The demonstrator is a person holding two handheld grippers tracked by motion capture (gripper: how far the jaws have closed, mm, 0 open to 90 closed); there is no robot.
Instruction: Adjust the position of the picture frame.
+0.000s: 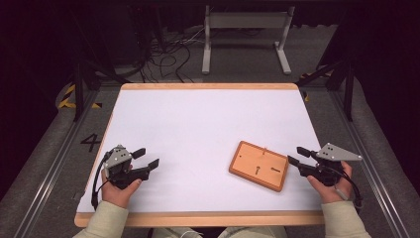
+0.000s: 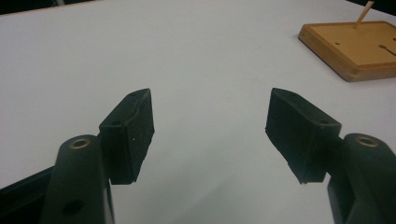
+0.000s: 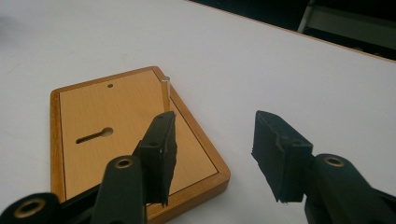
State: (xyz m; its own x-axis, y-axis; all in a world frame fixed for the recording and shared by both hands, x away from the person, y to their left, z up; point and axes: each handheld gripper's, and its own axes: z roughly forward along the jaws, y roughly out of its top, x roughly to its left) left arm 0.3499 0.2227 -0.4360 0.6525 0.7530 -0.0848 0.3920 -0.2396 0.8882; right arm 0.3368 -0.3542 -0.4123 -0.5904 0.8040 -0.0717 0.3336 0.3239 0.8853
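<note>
One wooden board [image 1: 258, 165] lies flat on the white table [image 1: 198, 129], toward the near right part, turned at a slant to the table's edges. It has a raised darker rim and a lighter sunken face. In the right gripper view that face shows one keyhole-shaped slot [image 3: 94, 135] and one small round hole [image 3: 110, 85], and one thin wooden peg [image 3: 165, 94] stands upright by the rim; the peg's foot is hidden behind the near jaw. In the left gripper view the board [image 2: 357, 49] sits at the upper right, cut off by the frame's edge, with the peg's tip just poking in at the top.

The right gripper [image 1: 297, 156] is held just beside the board's right end, apart from it, pointing left toward it. Its jaws stand partly open with nothing between them. The right hand [image 1: 331, 181] wraps the grip from below, forearm coming in from the bottom edge in a pale sleeve.

The left gripper [image 1: 146, 157] is well apart from the board, over the near left of the table, pointing right across the bare surface. Its jaws are spread wide and empty. The left hand [image 1: 120, 187] cups it from underneath, likewise in a pale sleeve.

Two grippers, two hands, one board, one peg. Beyond the table the dark floor holds cables and a pale metal stand [image 1: 245, 34], hard to make out in detail.
</note>
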